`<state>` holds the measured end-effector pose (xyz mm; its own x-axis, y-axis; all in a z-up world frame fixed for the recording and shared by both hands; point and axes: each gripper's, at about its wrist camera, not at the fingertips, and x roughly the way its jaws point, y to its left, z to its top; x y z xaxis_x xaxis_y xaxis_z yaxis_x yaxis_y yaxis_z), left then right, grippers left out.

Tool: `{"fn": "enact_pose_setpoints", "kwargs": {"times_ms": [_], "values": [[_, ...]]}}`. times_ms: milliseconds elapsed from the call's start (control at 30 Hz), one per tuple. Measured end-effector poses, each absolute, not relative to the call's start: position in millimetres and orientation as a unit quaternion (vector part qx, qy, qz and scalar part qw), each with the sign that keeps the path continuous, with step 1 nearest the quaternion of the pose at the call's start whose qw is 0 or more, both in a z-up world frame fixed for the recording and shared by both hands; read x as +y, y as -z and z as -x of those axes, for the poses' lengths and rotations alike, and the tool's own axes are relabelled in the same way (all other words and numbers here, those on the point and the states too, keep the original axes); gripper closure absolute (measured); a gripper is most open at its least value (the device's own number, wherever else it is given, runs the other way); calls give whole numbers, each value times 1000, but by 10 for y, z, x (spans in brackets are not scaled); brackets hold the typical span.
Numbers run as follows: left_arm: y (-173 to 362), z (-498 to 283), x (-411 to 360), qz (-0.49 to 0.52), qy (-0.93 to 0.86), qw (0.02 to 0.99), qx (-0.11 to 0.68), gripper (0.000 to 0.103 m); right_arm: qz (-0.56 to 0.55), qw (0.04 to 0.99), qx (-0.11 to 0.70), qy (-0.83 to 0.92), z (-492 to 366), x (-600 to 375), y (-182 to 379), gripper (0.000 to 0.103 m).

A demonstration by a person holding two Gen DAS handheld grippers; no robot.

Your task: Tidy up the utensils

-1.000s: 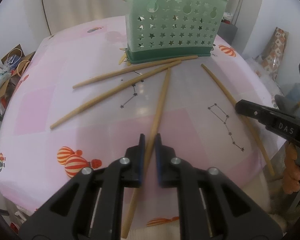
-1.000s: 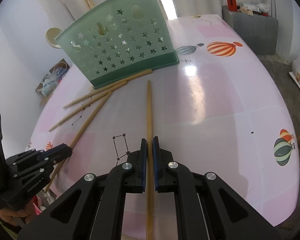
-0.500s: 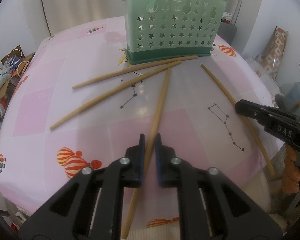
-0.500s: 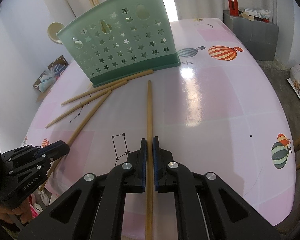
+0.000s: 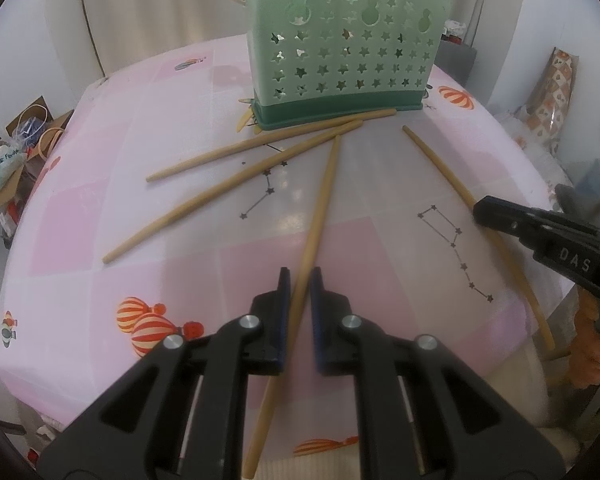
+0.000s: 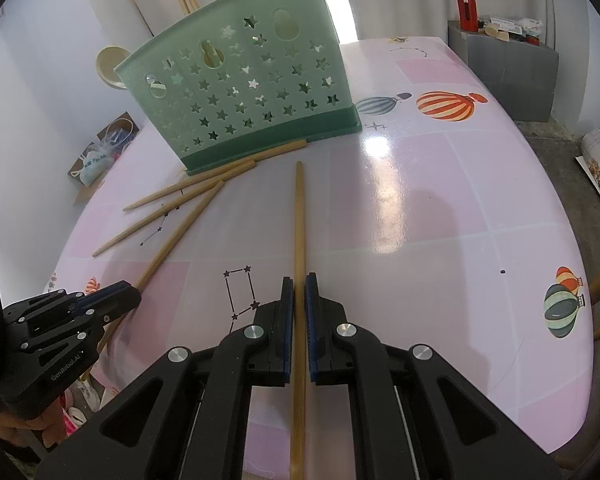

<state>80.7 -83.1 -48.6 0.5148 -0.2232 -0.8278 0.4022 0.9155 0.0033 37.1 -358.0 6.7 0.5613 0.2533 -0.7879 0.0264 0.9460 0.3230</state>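
The pale green plastic utensil caddy [image 6: 240, 92] looks faintly frosted and semi-matt, its star cut-outs clean-edged, on a darker green plastic base. The 4 tan wooden chopsticks, such as the long one [image 6: 299, 232], look smooth and unvarnished, matt. The pink patterned tablecloth [image 6: 440, 220] is glossy like vinyl, throwing a white glare. The black plastic left gripper [image 5: 299, 300] and right gripper [image 6: 299, 308] are matt, with shiny metal rivets and blue ribbed rubbery pads [image 6: 286, 320].
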Motion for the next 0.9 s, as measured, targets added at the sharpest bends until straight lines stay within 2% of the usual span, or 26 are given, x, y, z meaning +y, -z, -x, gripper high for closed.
{"fn": "enact_pose_setpoints", "kwargs": {"times_ms": [900], "values": [[492,-803,-829,-96,180,869,452,94,-125,865,481,-73,-246,-3500,-98,97]]}}
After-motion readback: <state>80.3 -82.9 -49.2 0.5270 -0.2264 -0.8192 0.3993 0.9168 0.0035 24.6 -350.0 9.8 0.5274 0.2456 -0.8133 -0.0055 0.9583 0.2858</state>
